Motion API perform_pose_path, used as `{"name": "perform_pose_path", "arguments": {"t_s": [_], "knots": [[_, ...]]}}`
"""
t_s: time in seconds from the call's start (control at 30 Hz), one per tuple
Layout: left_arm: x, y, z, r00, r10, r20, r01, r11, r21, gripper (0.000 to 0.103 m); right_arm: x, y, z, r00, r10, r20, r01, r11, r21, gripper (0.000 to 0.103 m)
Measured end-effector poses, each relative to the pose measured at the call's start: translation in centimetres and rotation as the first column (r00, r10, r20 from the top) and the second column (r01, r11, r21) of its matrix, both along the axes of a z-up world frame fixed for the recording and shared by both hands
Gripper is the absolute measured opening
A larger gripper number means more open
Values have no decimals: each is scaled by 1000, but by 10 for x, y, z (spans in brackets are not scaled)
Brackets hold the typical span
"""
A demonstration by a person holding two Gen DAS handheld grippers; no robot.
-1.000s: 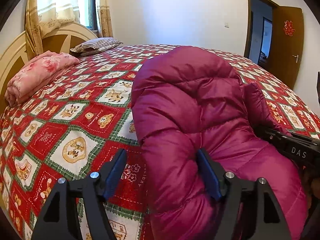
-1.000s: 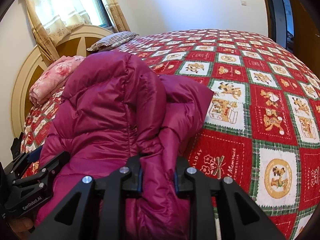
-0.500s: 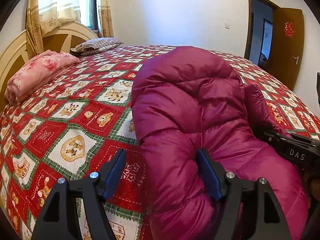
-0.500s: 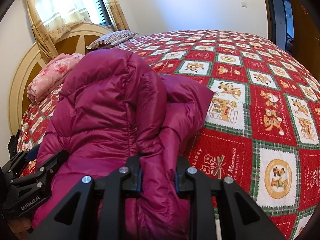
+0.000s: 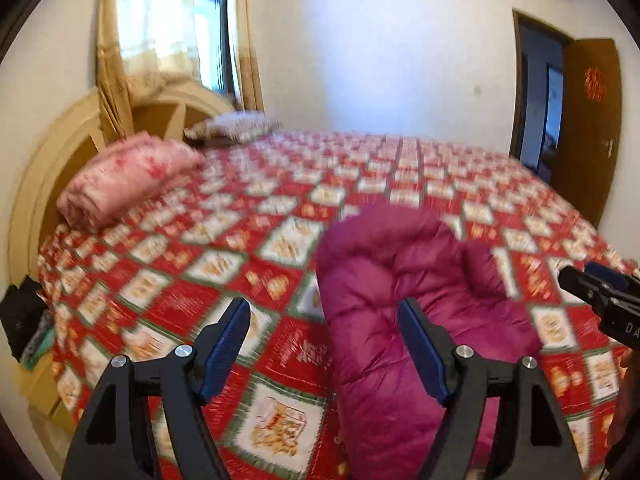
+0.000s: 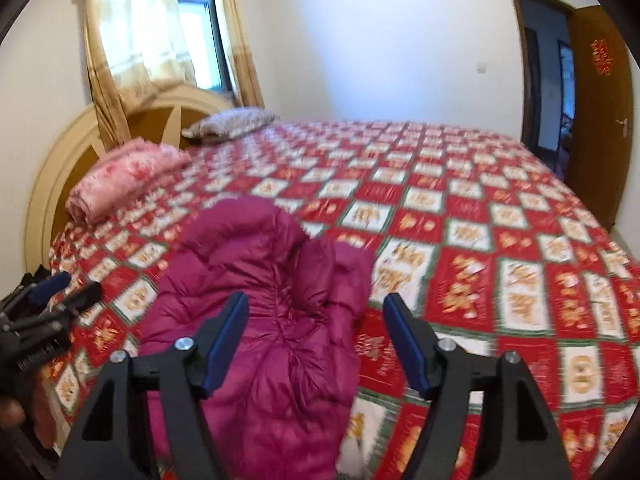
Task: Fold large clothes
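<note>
The magenta puffer jacket lies bunched on the bed near its front edge. The right gripper has just opened its jaws, now spread above the jacket, grasping nothing; the left gripper likewise hangs released over the jacket's left side.
</note>
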State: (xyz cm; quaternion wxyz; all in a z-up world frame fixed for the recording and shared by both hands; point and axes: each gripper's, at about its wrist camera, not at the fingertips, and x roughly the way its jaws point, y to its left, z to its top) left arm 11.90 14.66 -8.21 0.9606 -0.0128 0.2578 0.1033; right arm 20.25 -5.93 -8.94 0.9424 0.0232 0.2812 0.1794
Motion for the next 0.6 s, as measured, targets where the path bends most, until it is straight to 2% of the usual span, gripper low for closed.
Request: {"name": "perform_pose_path", "arguments": {"t_s": [0.13,0.23,0.37,0.6], "knots": [[-44,-1,33,995,0,100,0,1000,-1,79,-42,-18,33,994,-45,95,44,999,10,82],[-62,-1,48,988,-4,155,6,1000,-14,82,-66,-25,49,986,-62,158,60,998,16,83],[-66,-2,57,984,0,176,2,1000,-11,82,-73,-26,60,981,-59,182,53,998,39,83],[-65,-4,51,988,-5,157,7,1000,-10,82,-77,-24,58,983,-49,179,41,998,47,83]]}}
